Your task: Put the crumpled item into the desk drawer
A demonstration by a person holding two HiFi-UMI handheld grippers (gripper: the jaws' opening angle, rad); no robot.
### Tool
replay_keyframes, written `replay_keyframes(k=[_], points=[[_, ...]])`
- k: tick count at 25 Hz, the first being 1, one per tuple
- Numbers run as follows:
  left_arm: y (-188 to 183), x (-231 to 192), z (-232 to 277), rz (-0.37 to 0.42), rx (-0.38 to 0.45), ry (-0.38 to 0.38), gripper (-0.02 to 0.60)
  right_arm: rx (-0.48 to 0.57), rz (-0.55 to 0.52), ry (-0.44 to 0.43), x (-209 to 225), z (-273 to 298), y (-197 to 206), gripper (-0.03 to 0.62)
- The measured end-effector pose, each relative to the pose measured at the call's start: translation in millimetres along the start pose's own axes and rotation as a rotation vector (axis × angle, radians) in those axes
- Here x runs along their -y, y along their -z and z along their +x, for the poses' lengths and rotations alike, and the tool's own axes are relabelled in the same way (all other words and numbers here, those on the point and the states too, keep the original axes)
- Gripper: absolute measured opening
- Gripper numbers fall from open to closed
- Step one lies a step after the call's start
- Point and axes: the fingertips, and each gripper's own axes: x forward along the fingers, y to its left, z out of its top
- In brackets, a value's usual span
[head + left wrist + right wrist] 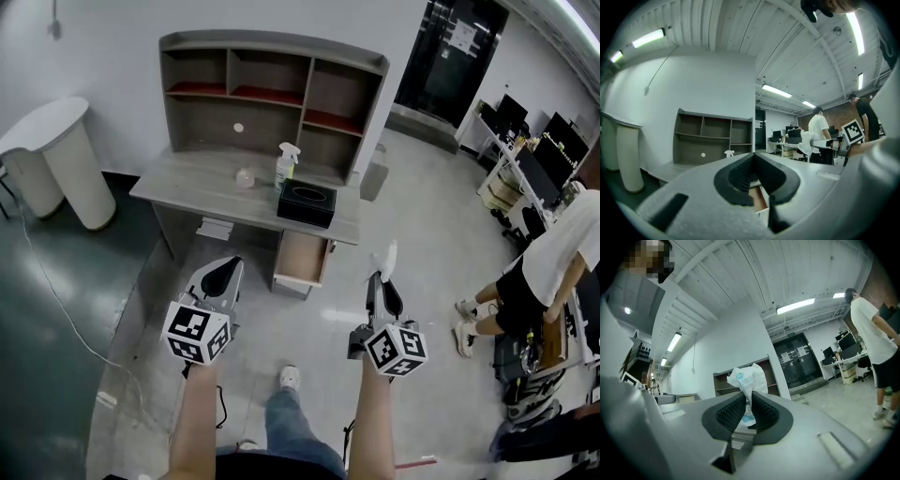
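Note:
A crumpled white wrapper with blue print (749,379) sticks up from between the pads of my right gripper (748,400), which is shut on it. In the head view the right gripper (381,279) holds the wrapper (388,256) above the floor, to the right of the desk's open drawer (303,260). The grey desk (202,178) carries a shelf hutch (272,94). My left gripper (225,273) hangs left of the drawer, in front of the desk. Its jaws meet at the tips with nothing between them (753,157). The drawer (760,197) shows past those jaws.
A spray bottle (284,166) and a black tissue box (307,203) stand on the desk's right half. A white rounded counter (54,159) is at the far left. A person in a white shirt (558,267) stands at the right, near desks with monitors (530,155).

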Motion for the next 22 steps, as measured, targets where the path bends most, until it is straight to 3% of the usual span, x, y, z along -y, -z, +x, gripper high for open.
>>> replay_keyframes(k=[12,22], points=[[6.9,-51.7,161.1,-0.019,-0.026,-0.090,0.000,-0.068,-0.008,-0.085,81.3,170.8,7.5,0.054],[53.2,-86.6,215.8,-0.065,-0.109,-0.126,0.000,-0.157,0.018,-0.150,89.1,250.1,58.2,0.054]])
